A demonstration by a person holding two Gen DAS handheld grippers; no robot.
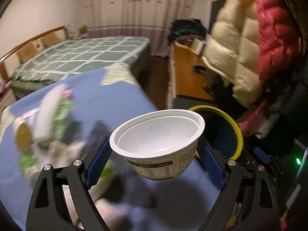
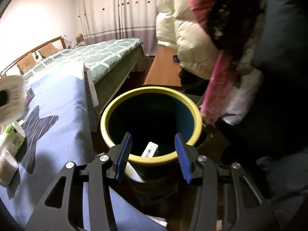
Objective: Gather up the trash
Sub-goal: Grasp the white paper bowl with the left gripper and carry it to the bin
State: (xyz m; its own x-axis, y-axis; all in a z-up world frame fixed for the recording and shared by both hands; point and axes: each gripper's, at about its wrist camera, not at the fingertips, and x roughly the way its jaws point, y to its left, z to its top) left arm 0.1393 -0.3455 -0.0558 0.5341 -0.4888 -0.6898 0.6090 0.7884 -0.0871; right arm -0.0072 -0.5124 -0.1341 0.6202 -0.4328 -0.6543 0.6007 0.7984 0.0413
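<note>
Left wrist view, left to right: blurred trash pile lay on the blue bedsheet at the far left, green-and-white wrappers plus a tan disc, too smeared to name. Left gripper sat centre frame, its blue pads clamped on a white plastic cup, one pad on each side of the wall. Cup's axis ran roughly up-down but tilted, open mouth facing up and toward the camera, printed nutrition label on the lower wall. Cup was held above the sheet's right edge, clear of the fabric. Just behind and right of it stood the yellow-rimmed bin, mostly hidden by the cup. Puffer jackets hung at the far right

Right wrist view, left to right: blurred white object at the left edge, can't tell what it was. Below it a green-labelled packet and a tape roll lay on the bedsheet, near each other. Right gripper hovered over the near rim of the bin, fingers apart with nothing between them. Bin stood upright on the floor just beside the bed edge, mouth facing up. Inside, near the front wall, a small white box lay with its long axis leaning up and to the right. Jackets filled the upper right
</note>
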